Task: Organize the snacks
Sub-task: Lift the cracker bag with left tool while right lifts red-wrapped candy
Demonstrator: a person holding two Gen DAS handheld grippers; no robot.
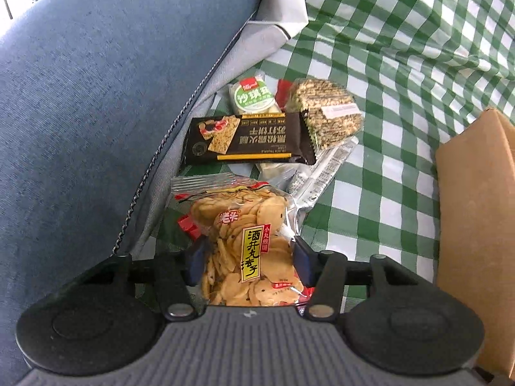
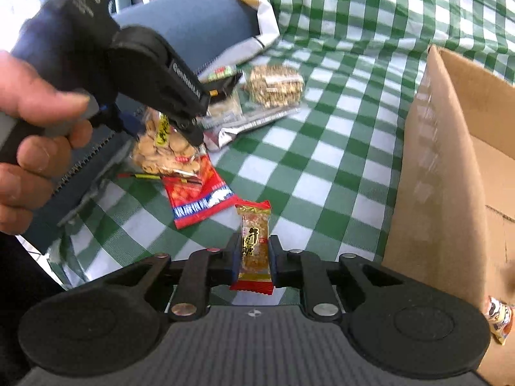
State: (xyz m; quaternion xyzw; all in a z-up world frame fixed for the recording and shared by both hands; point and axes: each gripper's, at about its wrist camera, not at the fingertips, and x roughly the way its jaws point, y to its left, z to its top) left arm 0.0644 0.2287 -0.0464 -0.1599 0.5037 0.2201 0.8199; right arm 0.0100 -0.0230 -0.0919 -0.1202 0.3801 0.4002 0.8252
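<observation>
**Crinkly plastic snack packs, one in each gripper, over a green-checked cloth**

Clear, glossy film wraps the bag of round rice crackers [image 1: 248,241] on the left side of the scene. The left gripper [image 1: 249,260] has its blue pads pressed against the bag's two sides near its lower half, with the crackers bulging between them. The bag probably weighs very little, its film looks slippery, and the thin discs inside would likely crack under a hard squeeze, so a gentle hold across the middle seems wisest. A yellow label with black characters runs down its front, and red print shows at the edges.

Just beyond it on the checked tablecloth [image 1: 386,64] lie a black cracker pack [image 1: 248,140], a green-and-white round-labelled pack [image 1: 254,98] and a seeded grain bar in clear wrap [image 1: 325,112], all touching or overlapping beside a blue cushion [image 1: 96,96].

Further right, a red packet [image 2: 199,193] lies flat on the cloth.

The right gripper [image 2: 254,262] is closed on a small wrapped candy [image 2: 254,247], gold and amber with red crimped ends. It looks light and fairly firm, and is gripped across its narrow body.

At far right stands an open cardboard box [image 2: 444,160], likely the destination.
</observation>
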